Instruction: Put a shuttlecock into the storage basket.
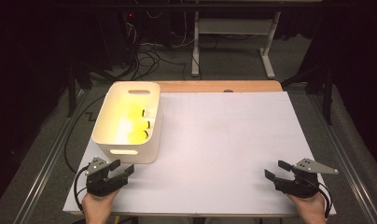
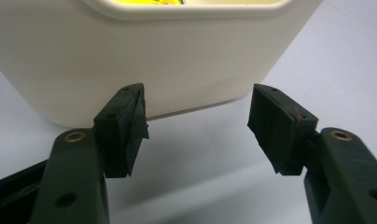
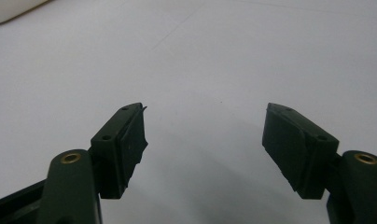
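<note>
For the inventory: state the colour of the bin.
Cream-white bin, clearest in the high view.

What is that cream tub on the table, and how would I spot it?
Look at the white table, then its far left part. There stands a cream plastic tub with rounded corners and slot handles, just beyond the left gripper. Bright yellow things lie inside it.
</note>
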Tool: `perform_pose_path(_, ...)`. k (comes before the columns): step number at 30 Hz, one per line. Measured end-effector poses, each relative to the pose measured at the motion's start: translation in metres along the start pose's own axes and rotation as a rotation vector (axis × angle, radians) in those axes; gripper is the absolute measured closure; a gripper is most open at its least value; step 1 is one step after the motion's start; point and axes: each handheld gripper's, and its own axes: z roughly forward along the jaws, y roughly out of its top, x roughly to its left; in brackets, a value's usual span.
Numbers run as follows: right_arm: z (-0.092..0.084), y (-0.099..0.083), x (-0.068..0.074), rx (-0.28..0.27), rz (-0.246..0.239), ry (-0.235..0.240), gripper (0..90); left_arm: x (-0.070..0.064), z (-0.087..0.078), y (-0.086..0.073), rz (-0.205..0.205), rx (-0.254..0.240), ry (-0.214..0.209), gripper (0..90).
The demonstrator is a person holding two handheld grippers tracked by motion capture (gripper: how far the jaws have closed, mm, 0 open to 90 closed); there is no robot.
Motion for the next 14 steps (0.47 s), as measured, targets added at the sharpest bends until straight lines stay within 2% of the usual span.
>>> perform_pose_path(10, 0.0017, 0.0002, 0.0003, 0.006, 0.001, 0.003, 30.6, -0.0014, -0.0001, 0.0001, 0.005, -0.005, -0.005, 37.0)
perform_pose_path(14, 0.002, 0.0003, 0.0008, 0.005, 0.003, 0.003, 30.6, -0.0041, 0.0005, 0.0001, 0.019, 0.0, -0.007, 37.0)
